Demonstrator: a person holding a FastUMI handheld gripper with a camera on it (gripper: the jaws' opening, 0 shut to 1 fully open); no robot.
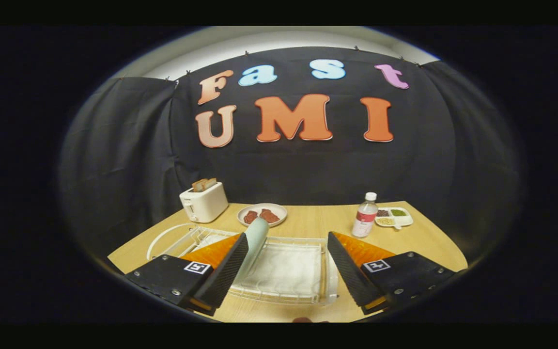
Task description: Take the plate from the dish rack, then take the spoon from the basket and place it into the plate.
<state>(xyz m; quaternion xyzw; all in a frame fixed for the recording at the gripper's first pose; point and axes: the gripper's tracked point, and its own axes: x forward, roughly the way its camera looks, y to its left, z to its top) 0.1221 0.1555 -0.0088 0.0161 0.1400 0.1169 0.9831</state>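
Observation:
A pale green plate [255, 245] stands on edge in the white wire dish rack [303, 291], leaning right beside the left finger [225, 266]. My gripper [286, 252] hovers over the rack, open wide, the plate close to the inner face of the left finger and well apart from the right finger [351, 266]. Whether the plate touches the left finger I cannot tell. The rack has a white liner under the wires.
Beyond the rack on the wooden table stand a white toaster [205, 201] with bread slices, a plate of red food [262, 214], a bottle with a red label [365, 215] and a small divided dish [394, 217].

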